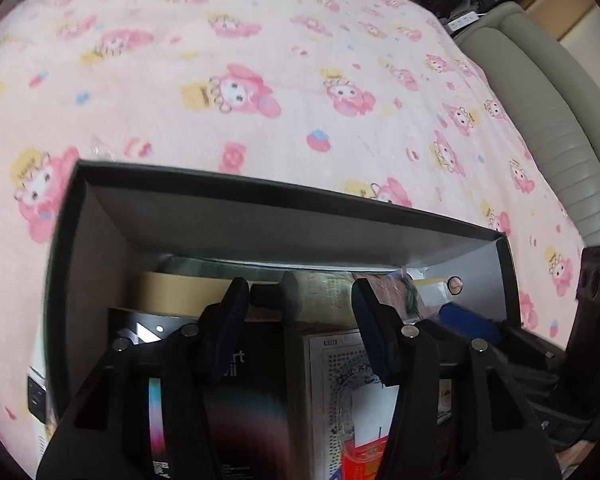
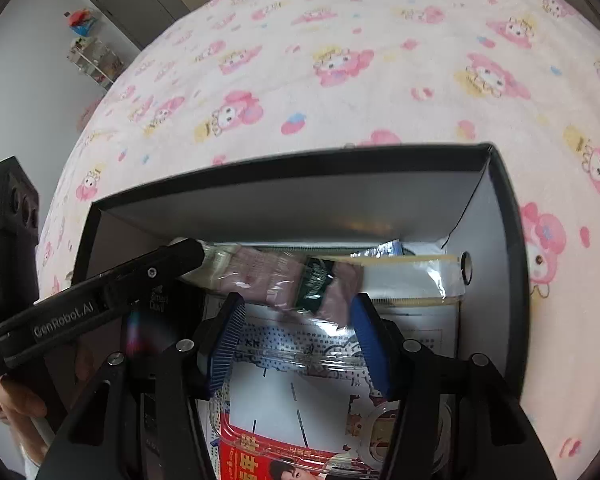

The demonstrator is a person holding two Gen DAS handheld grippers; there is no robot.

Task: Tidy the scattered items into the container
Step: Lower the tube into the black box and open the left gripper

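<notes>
Nearest us, our right gripper (image 2: pixel 296 334) sits low over the box w/ its blue pads (image 2: pixel 370 344) spread apart; a clear-wrapped mauve packet (image 2: pixel 296 280) w/ a dark green label lies just past the tips, and no pad presses on it, so we read the fingers as released. Our left gripper (image 1: pixel 300 320) hangs over the same black box (image 1: pixel 260 200), jaws parted w/ nothing pinched between them; in the right view one of its arms reaches in from the left, tip close to the packet's left end, touching or not we can't tell. The packet is inside the box, resting on the stuff packed along the far wall, probably bc that's the last free strip on top. Its long axis runs left-right, roughly parallel to that wall, label facing up, right end toward a clear zip pouch (image 2: pixel 420 276). Under it: a white printed carton (image 2: pixel 300 344), a dark carton (image 1: pixel 240 380) and a tape roll (image 1: pixel 172 292) at the back left. Both grippers tilt steeply down, likely bc the walls are tall. Box sits on a pink cartoon-print blanket (image 1: pixel 260 60), and what we see of the blanket near the box shows nothing loose, so tidying looks close to done imo.
</notes>
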